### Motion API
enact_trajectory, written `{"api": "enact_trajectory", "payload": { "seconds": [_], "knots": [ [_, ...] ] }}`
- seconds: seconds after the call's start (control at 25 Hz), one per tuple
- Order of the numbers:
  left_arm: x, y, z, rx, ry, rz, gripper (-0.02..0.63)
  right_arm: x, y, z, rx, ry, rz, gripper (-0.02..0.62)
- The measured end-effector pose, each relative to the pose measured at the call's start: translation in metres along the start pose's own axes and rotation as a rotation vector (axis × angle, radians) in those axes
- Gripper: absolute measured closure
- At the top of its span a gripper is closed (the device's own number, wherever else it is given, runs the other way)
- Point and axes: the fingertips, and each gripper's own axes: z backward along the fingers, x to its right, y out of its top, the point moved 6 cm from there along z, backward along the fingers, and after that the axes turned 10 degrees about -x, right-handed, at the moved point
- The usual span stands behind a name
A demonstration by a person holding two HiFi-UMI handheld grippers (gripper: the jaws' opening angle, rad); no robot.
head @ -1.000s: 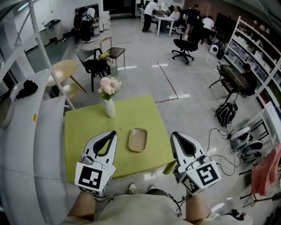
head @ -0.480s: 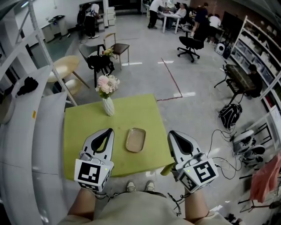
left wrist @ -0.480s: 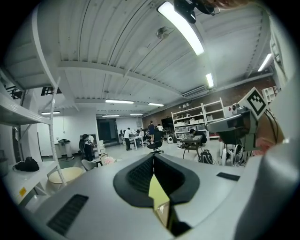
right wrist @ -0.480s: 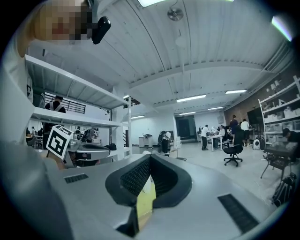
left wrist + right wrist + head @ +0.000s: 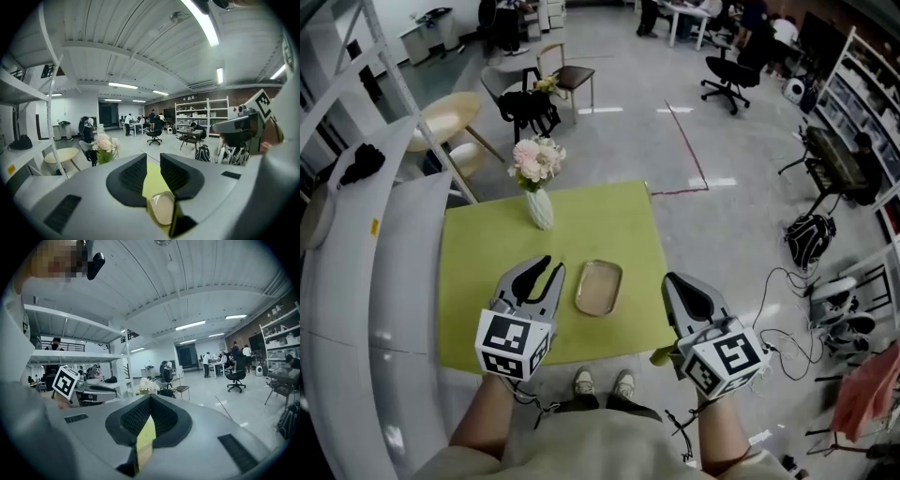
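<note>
On the green tabletop [image 5: 609, 220] ahead of me stands a white vase [image 5: 539, 209] of pink flowers [image 5: 536, 159]. Beyond it I see a round wooden table [image 5: 445, 117], a black office chair [image 5: 731, 89] and, off right, a black backpack [image 5: 806, 241].

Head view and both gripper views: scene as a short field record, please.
table: green top, square
tray: tan, empty, flat near table's middle
vase: white, holds pink flowers, toward far edge
left gripper: jaws apart, nothing gripped, over table just left of tray
right gripper: jaws together, empty, at table's right edge
</note>
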Motion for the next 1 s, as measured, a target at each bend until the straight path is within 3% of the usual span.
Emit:
{"api": "enact_trajectory", "payload": {
  "seconds": [0.4,1.0],
  "knots": [
    [-0.017,-0.070,-0.076,-0.206,-0.032,0.057,0.482,0.026,-0.054,-0.055,-0.147,0.040,-0.064,0.589],
    [-0.006,-0.212,-0.171,-0.516,-0.169,0.175,0.471,0.052,-0.130,-0.112,-0.335,0.060,-0.116,0.589]
  ]
}}
